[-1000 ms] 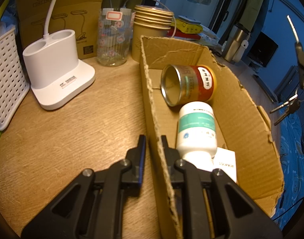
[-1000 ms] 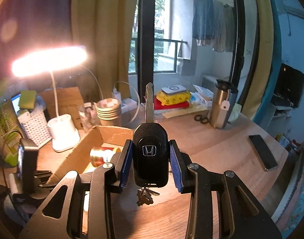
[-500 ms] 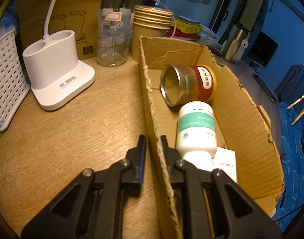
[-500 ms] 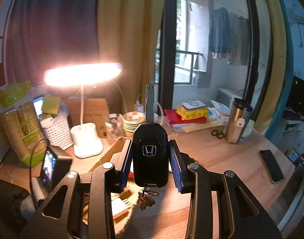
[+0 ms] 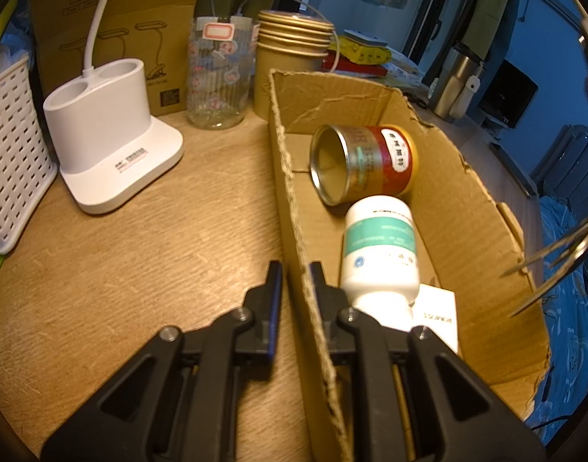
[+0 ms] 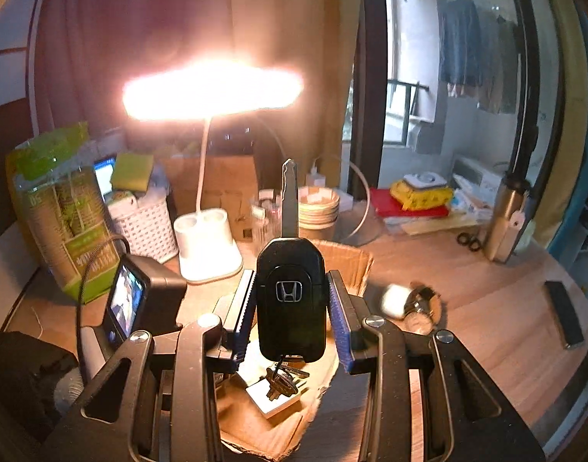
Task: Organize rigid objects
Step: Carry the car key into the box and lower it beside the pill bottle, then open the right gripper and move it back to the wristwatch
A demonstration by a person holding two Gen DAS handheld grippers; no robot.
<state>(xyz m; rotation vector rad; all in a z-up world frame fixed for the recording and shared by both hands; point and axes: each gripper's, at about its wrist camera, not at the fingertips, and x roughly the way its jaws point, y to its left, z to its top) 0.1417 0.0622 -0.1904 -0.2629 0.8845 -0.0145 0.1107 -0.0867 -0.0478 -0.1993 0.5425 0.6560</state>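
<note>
Right hand-held gripper [image 6: 290, 308] is grasping the key [image 6: 290, 300], blade up, directly above the box [image 5: 467, 200]; left hand-held gripper [image 5: 296, 281] is clamping its wall, we judge.

My black fingers [image 6: 243, 308] carry blue ribbed pads around a black car key [image 6: 290, 300] with a silver emblem. The brown cardboard box [image 5: 440, 177] holds a red-and-gold tin [image 5: 365, 161] and a white bottle [image 5: 378, 250] with a teal label.
</note>
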